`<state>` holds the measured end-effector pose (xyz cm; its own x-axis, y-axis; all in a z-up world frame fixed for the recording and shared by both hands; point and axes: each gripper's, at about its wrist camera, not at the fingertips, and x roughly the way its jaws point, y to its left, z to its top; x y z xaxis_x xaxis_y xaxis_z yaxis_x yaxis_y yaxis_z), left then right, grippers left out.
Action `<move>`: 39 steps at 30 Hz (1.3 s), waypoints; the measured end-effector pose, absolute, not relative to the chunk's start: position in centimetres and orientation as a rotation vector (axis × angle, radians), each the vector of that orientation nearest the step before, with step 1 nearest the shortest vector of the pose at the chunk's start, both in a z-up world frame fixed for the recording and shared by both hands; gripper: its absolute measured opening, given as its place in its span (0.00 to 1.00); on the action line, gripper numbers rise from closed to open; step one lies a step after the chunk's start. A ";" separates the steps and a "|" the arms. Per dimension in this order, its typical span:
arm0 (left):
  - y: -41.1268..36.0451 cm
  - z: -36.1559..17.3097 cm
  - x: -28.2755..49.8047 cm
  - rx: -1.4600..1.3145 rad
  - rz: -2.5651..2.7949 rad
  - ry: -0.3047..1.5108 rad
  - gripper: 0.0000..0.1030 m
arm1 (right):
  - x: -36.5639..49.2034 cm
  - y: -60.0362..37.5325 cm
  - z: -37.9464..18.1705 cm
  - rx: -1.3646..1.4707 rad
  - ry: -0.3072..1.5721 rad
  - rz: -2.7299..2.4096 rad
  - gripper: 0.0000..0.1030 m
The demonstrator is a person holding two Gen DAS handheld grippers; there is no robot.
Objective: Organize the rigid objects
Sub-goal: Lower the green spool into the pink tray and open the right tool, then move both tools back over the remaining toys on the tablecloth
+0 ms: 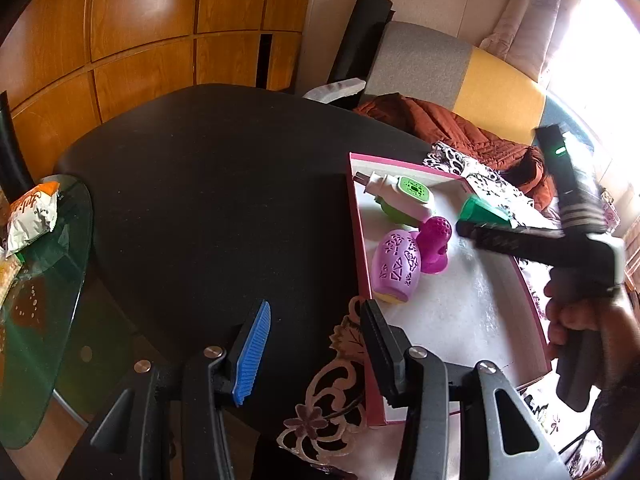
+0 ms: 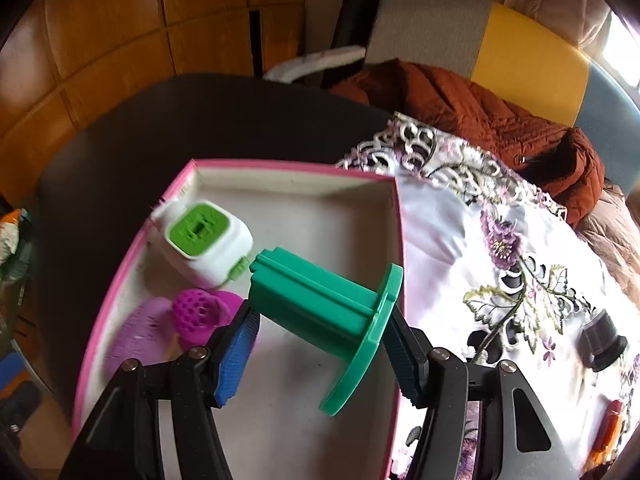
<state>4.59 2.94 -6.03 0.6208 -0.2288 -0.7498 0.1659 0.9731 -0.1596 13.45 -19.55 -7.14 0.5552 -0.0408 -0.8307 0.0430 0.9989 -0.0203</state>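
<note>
A pink-rimmed box (image 2: 396,240) with a white floor lies on the black table (image 1: 208,184). Inside it are a white-and-green device (image 2: 204,240), a lilac patterned vase (image 1: 396,266) on its side and a magenta perforated piece (image 1: 436,242). My right gripper (image 2: 320,336) is shut on a teal flanged spool (image 2: 320,300), hanging over the box's floor; in the left wrist view the spool (image 1: 482,210) shows over the box's far right part. My left gripper (image 1: 316,346) stands open and holds nothing, above the table at the box's near left corner.
A floral lace cloth (image 2: 500,240) covers the table right of the box, with a black knob (image 2: 604,340) and an orange item (image 2: 608,428) on it. A rust jacket (image 2: 480,112) lies on the sofa behind. At the left stands a glass side table (image 1: 44,300) with a snack bag (image 1: 32,212).
</note>
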 end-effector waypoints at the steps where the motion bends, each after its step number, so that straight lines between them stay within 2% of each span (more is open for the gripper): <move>1: 3.0 -6.0 4.6 -0.074 -0.224 0.870 0.46 | 13.6 -19.6 -7.6 0.005 0.994 -0.051 0.61; 11: 2.7 -5.6 4.5 -0.055 -0.208 0.857 0.46 | 12.2 -20.1 -7.0 0.024 0.967 -0.038 0.66; 13: 2.7 -5.4 4.4 -0.051 -0.207 0.852 0.46 | 11.6 -20.1 -6.5 0.036 0.947 -0.028 0.73; 15: 2.6 -5.3 4.3 -0.048 -0.208 0.850 0.46 | 10.8 -20.1 -6.0 0.040 0.926 -0.031 0.76; 26: 1.7 -4.3 3.1 -0.010 -0.234 0.827 0.46 | 6.5 -22.6 -3.3 0.105 0.824 -0.082 0.81; 39: -0.6 -3.8 1.8 0.055 -0.293 0.819 0.46 | 1.2 -28.2 -2.1 0.129 0.781 -0.190 0.81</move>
